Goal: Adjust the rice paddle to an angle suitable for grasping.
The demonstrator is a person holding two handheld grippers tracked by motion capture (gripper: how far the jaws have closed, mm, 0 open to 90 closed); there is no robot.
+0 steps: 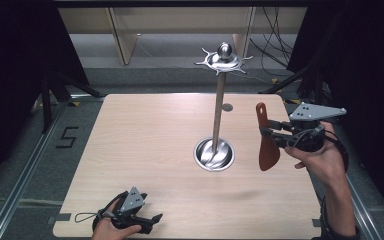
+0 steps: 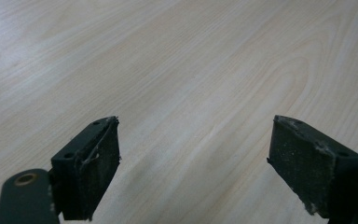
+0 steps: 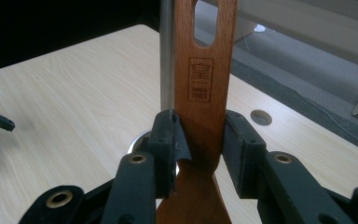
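Your right hand-held gripper is clamped on the wooden spatula at its handle, holding it upright above the surface, blade down, right of the metal rack. It looks light and stiff; smooth wood may slip or pivot, so grip mid-handle, below the hang hole. Your left hand-held gripper rests with jaws apart, holding nothing, near the front edge.

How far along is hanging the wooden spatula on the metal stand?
Done: the right gripper is shut on the wooden spatula, lifted off the table, hole end up. In hand: carrying it beside the metal stand. Left: hooking its hole onto a top prong. The left gripper rests open near the table's front edge.
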